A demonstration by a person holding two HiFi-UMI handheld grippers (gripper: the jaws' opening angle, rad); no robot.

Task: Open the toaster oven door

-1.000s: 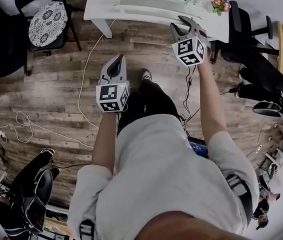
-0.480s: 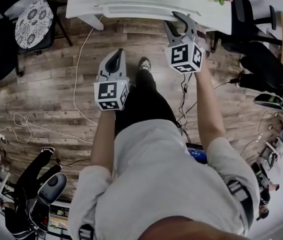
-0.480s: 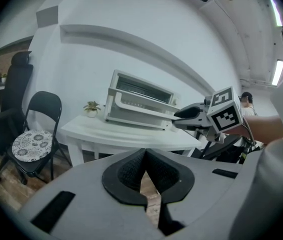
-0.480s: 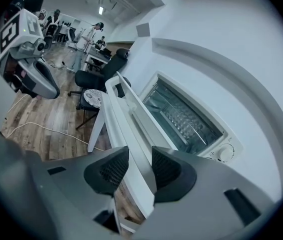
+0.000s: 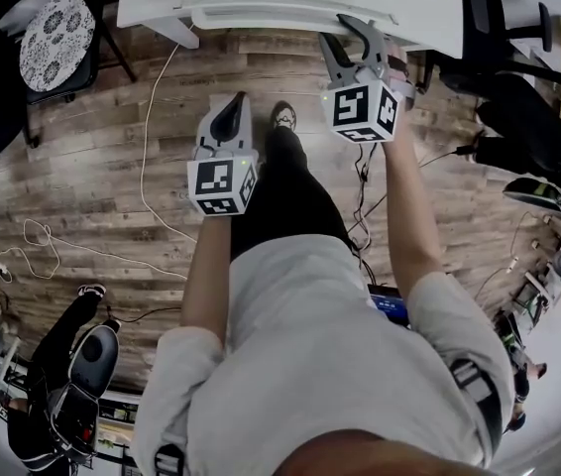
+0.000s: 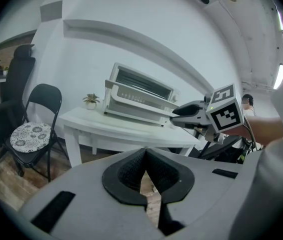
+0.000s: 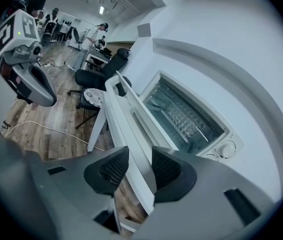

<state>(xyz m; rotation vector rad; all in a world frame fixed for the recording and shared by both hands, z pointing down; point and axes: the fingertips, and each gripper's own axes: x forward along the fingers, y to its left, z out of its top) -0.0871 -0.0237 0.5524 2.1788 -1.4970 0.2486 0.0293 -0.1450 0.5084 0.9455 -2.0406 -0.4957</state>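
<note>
Ahead of the right hand-held gripper [image 5: 348, 40], just past the front edge of the tabletop [image 6: 131, 130], stands the toaster oven [image 6: 139, 96]. Its glass door [image 7: 181, 115] looks shut to me. The jaws of that hand-held gripper stand apart and hold nothing; only the tabletop edge shows beyond them, and they are well short of the door. I judge it is carried open and forward so it can take the door on arrival.

Lower and to its left, the left hand-held gripper [image 5: 229, 117] has its jaws together and empty over the wooden floor [image 5: 92, 167]. I read it as the spare hand, kept out of the way.

Room for the approach looks good, with nothing between the right jaws and the oven front. The bare front strip of the tabletop should leave the door space to swing out. A black chair [image 6: 31, 134] sits well off to the left.
</note>
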